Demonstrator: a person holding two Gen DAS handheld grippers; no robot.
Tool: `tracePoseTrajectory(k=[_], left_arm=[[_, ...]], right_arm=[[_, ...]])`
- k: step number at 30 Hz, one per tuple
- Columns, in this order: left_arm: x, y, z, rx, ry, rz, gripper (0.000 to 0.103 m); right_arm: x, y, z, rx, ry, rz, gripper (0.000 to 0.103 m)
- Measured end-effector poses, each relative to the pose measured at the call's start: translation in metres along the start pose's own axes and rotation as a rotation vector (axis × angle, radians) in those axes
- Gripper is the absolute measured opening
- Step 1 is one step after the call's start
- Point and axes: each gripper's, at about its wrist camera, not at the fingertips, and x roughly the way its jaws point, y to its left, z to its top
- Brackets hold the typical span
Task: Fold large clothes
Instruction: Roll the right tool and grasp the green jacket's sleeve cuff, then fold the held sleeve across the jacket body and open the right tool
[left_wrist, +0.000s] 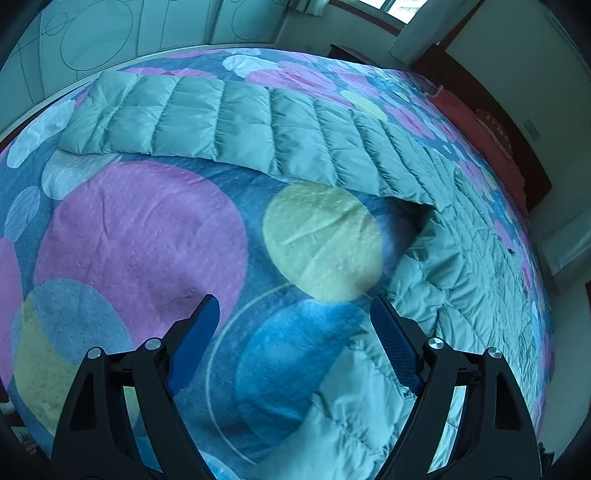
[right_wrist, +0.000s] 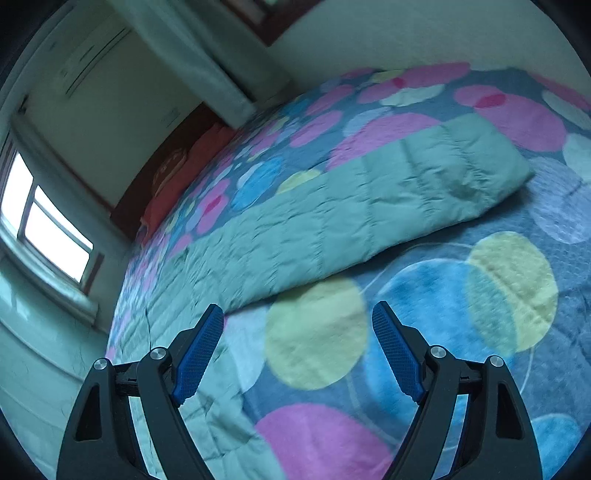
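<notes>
blue-padded jaws of the left gripper stand wide apart with nothing between them, hanging over the bedspread of big pink, blue and yellow circles. just under the right-hand pad lies a puffy fold of the pale green quilted coat, which runs up the right side of the bed and then stretches across its far part as one long padded band. the right gripper is likewise spread wide and empty, its left pad just in front of the coat's near edge and its right pad over bare bedspread. beyond the coat in the right wrist view, more spotted cover reaches a red pillow by the dark headboard. farther off are a bright window and a pale wall. in the left wrist view, a wardrobe with drawn circles stands behind the bed.
</notes>
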Motion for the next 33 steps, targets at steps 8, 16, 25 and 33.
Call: tracePoseTrajectory(k=[8, 16, 25, 33], left_arm=[[0.002, 0.008, 0.001, -0.008, -0.068, 0.031, 0.084], [-0.002, 0.009, -0.009, 0.014, -0.116, 0.056, 0.084], [-0.006, 0.016, -0.01, -0.017, -0.131, 0.06, 0.084], [-0.009, 0.031, -0.004, -0.025, -0.169, 0.147, 0.084]], right_arm=[[0.018, -0.082, 0.039, 0.237, -0.086, 0.042, 0.067], [0.024, -0.094, 0.049, 0.292, -0.222, 0.119, 0.07], [0.028, -0.11, 0.075, 0.384, -0.231, 0.042, 0.037], [0.029, -0.071, 0.09, 0.22, -0.213, 0.005, 0.008]])
